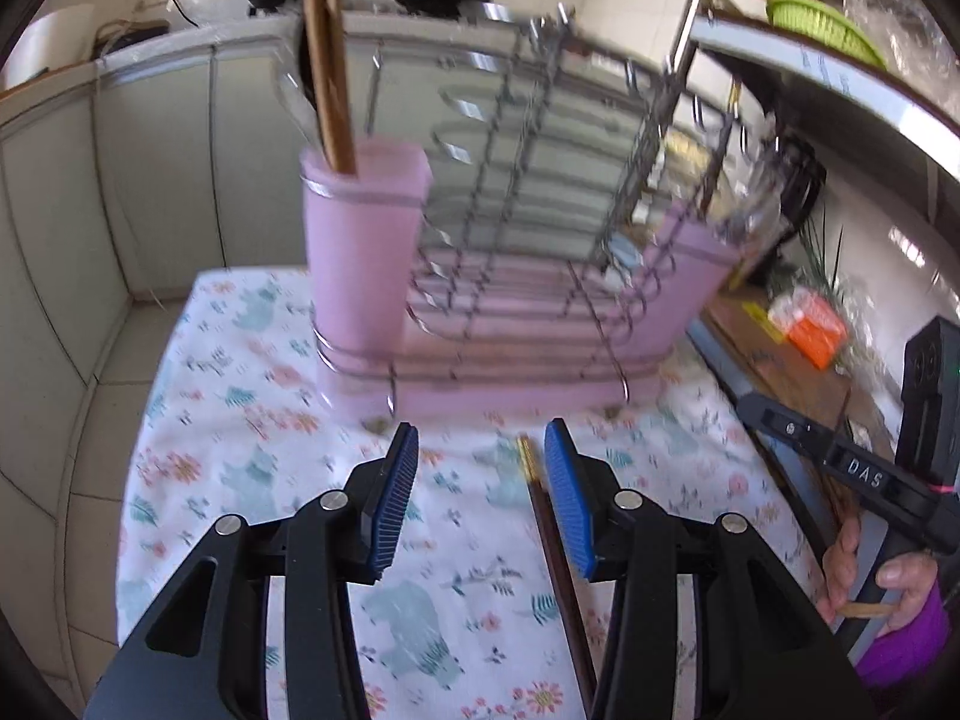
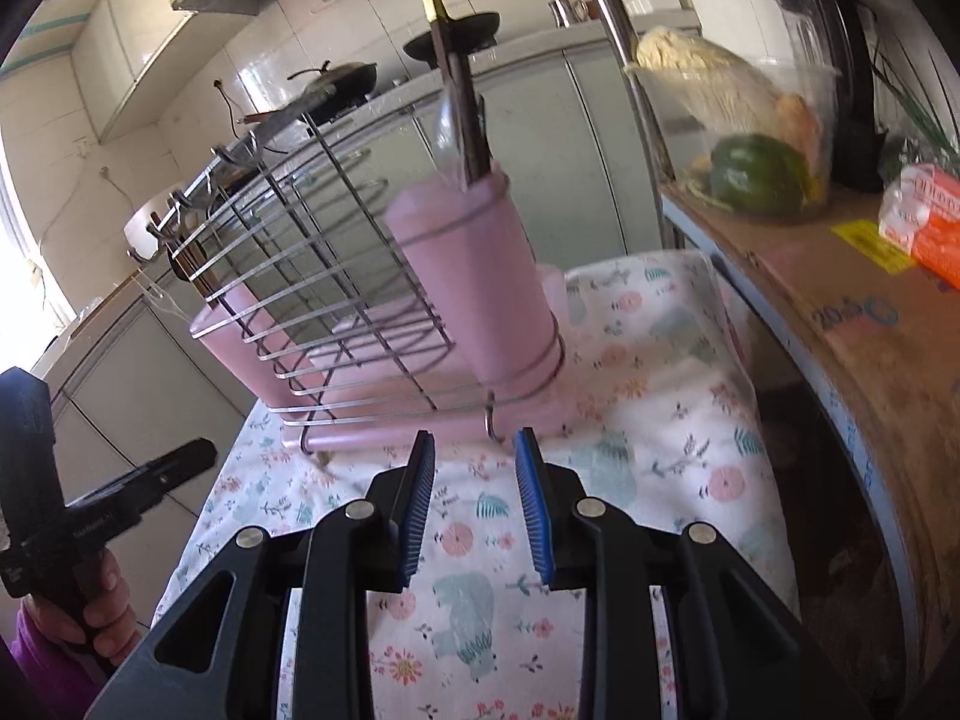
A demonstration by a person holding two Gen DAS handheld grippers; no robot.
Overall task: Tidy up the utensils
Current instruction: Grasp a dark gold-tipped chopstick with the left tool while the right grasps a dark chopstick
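A pink dish rack with a wire frame stands on a floral cloth. Its left pink cup holds light wooden chopsticks. My left gripper is open and empty just in front of the rack. A dark chopstick with a gold tip lies on the cloth beside its right finger. In the right wrist view the rack's near cup holds dark chopsticks and a clear spoon. My right gripper is open and empty in front of that cup.
A cardboard-topped shelf at the right carries a clear bin of vegetables and an orange packet. Cabinets run behind the table. Each hand-held gripper shows in the other's view, the right and the left.
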